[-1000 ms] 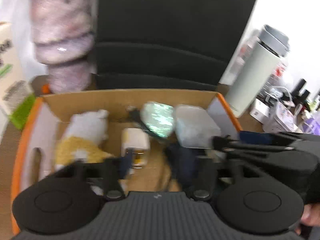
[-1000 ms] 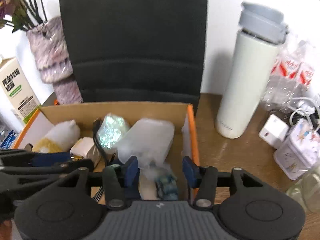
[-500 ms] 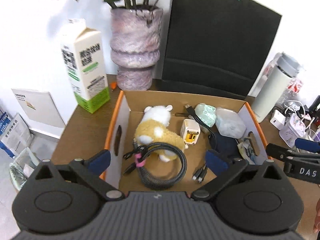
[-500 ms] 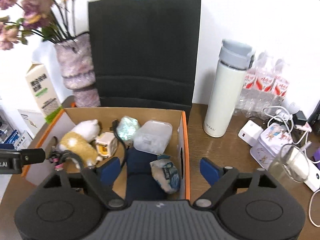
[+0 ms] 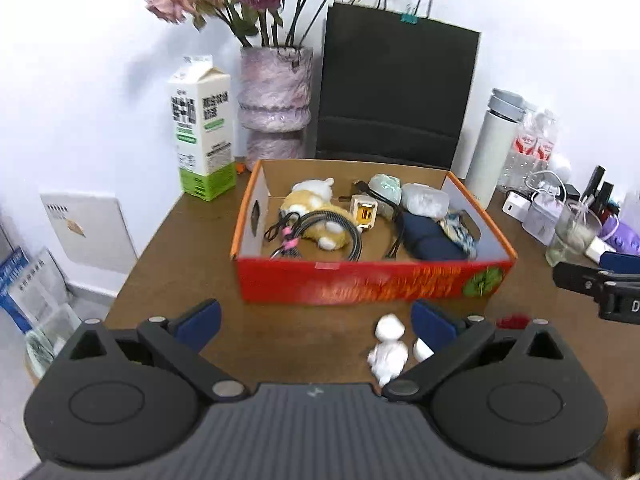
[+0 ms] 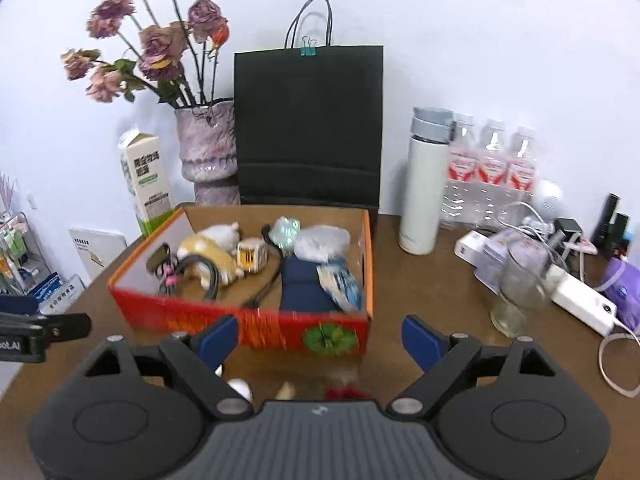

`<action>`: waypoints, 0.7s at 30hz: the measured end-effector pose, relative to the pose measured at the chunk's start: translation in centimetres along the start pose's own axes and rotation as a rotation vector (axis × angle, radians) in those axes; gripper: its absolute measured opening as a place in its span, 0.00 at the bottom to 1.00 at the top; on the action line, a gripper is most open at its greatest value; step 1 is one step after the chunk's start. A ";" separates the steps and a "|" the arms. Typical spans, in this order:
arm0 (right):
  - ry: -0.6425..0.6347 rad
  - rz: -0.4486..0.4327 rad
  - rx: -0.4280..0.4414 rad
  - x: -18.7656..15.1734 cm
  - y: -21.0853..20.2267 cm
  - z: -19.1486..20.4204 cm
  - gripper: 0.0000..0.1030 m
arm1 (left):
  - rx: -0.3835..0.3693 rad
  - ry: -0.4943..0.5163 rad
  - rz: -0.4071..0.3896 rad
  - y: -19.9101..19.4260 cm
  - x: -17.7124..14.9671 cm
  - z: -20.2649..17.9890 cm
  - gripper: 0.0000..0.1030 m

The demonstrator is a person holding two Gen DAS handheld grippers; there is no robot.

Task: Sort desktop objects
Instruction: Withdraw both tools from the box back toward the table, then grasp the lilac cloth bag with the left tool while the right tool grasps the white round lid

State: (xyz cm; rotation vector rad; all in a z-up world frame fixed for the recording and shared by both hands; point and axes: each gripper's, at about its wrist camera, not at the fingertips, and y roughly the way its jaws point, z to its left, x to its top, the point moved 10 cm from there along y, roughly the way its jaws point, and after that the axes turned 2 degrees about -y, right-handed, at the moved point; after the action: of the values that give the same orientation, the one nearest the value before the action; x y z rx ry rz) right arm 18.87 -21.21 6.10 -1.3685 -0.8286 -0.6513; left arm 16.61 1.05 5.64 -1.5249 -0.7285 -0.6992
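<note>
My own casings block the near edge of the table (image 5: pixel 192 240), so the small things lying in front of the box are only partly seen: some white lumps (image 5: pixel 388 344) and a red scrap (image 6: pixel 346 392), too blurred and cut off to name. The printing on the box's red front wall is smeared as well.

The box (image 5: pixel 372 280) is open cardboard, plain brown inside with an orange rim. In it lie a soft plush toy (image 5: pixel 316 208) in yellow and white, a coiled black cable (image 5: pixel 344 236), a squarish white plug (image 5: pixel 364 212), a shiny pale-green lump (image 5: pixel 384 186), a frosted plastic case (image 5: pixel 424 200), a dark blue pouch (image 5: pixel 428 238) and a crinkled blue-and-white packet (image 6: pixel 340 280).

Behind it stand a matte black paper bag (image 6: pixel 308 128), a mottled purple vase (image 5: pixel 276 92), a milk carton (image 5: pixel 202 128) and a smooth white flask (image 6: pixel 424 184).

My left tongs (image 5: pixel 316 320) are spread as wide as they go, with nothing between the pads. My right tongs (image 6: pixel 320 336) are also spread and empty. The box sits just beyond both sets of tips, touched by neither; in the right view its front right corner falls between the pads.
</note>
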 end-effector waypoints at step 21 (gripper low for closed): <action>-0.011 -0.051 0.041 -19.6 -9.7 4.6 0.86 | 0.007 -0.025 -0.084 -9.2 -19.3 -0.4 1.00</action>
State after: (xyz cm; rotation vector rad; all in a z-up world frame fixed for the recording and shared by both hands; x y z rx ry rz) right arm -0.76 -19.03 -4.34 -1.3188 -0.8836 -0.6628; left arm -2.52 0.25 -3.85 -1.5055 -0.8170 -0.7405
